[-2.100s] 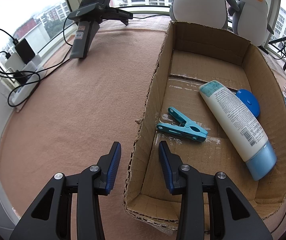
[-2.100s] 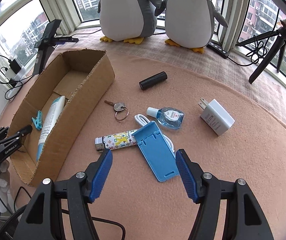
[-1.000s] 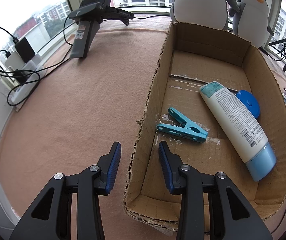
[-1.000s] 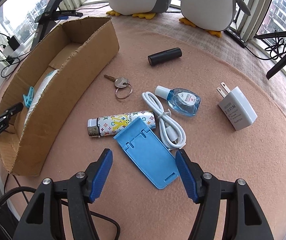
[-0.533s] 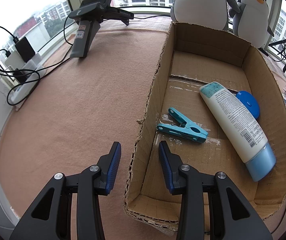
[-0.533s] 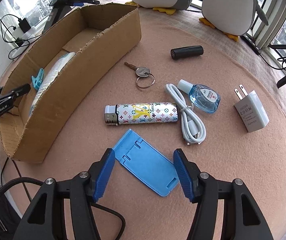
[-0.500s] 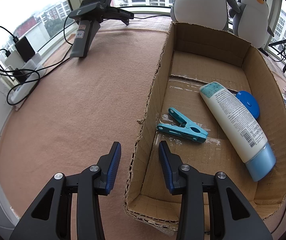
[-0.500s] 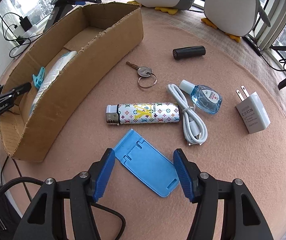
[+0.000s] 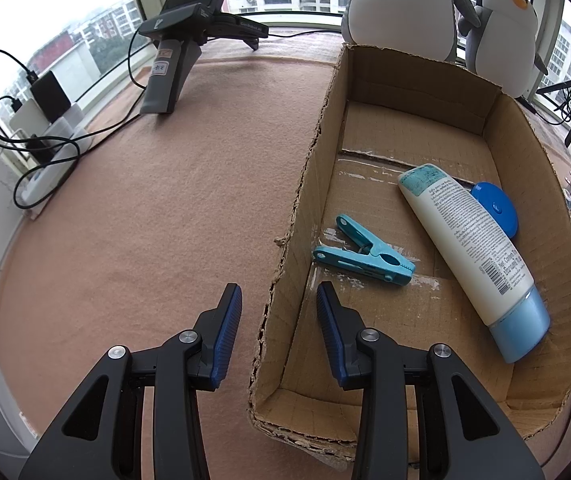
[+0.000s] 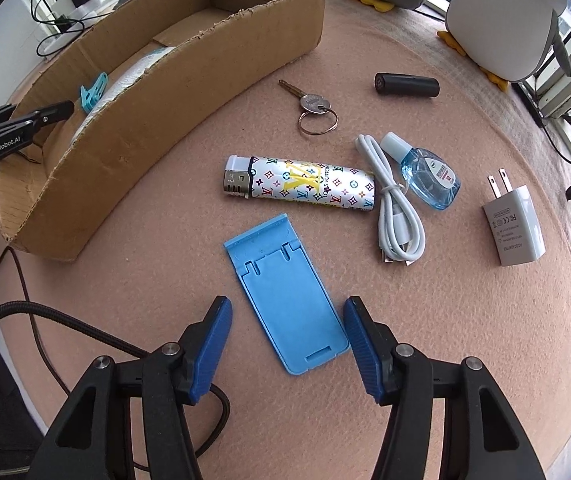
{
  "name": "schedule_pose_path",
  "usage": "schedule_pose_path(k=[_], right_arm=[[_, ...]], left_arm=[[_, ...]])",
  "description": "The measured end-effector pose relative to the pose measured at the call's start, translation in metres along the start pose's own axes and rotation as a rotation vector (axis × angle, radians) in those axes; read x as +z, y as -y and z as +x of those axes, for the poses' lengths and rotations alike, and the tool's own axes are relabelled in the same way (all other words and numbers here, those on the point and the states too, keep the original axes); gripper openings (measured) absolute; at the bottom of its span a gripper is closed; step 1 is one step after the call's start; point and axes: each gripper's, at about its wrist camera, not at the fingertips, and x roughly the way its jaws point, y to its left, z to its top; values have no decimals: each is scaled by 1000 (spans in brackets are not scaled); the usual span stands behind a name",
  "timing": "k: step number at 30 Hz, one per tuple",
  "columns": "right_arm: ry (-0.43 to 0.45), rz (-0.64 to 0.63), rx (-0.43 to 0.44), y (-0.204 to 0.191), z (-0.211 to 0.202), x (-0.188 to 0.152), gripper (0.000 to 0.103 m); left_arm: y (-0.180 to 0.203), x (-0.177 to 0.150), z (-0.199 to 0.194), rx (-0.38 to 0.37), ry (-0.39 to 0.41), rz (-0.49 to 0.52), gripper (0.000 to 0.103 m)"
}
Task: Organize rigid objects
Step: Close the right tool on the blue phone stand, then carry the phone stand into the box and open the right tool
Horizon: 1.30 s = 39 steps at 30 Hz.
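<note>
Blue phone stand [image 10: 289, 300]: flat, rectangular, matte plastic with slotted cut-outs, lying on the pink felt tabletop [image 10: 485, 340]. Its near end sits between the ribbed blue pads of the right gripper [image 10: 287, 338], jaws spread wide on either side, not touching it.

Just beyond the stand: a lighter [image 10: 299, 184], glossy white with a coloured monogram print and a metal head, lying crosswise. Touching its right end, a coiled white USB cable [image 10: 397, 216]; beside that a small clear-blue teardrop bottle [image 10: 425, 172] with a white cap. Farther right, apart, a white boxy wall charger [image 10: 513, 224] with two prongs. Farther back, a steel key on a ring [image 10: 313, 110] and a black matte cylinder [image 10: 405, 85].

Left of these: cardboard box [image 9: 521, 128], corrugated, ragged torn rims. Inside on the floor: a teal plastic clothespin [image 9: 361, 252], a white squeeze tube [image 9: 473, 252] with pale blue cap, lying diagonally, and a blue round disc [image 9: 495, 208] partly under the tube.

Left gripper [image 9: 279, 328]: jaws apart, straddling the box's near-left wall, one pad outside, one inside; whether either touches the cardboard cannot be told.
</note>
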Motion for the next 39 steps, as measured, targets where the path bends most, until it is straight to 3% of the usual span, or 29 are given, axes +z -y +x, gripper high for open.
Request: schedule_pose_path(k=[2,4,22,33,39], right_arm=[[5,18,2,1,-2,-1,38],[10,47,11,2,-4,-4,35],[237,374,8,14,-41,-26,33],[370,326,33,-18,-86,29,33],[399,266,62,-49,-88,69,34]], left_arm=[[0,0,0,-2,0,-1,37],[0,0,0,-1,0,0,37],[0,-1,0,2,1,3,37],[-1,-1,0,2,2,1,37],[0,-1,-1,-1,3,-3,37]])
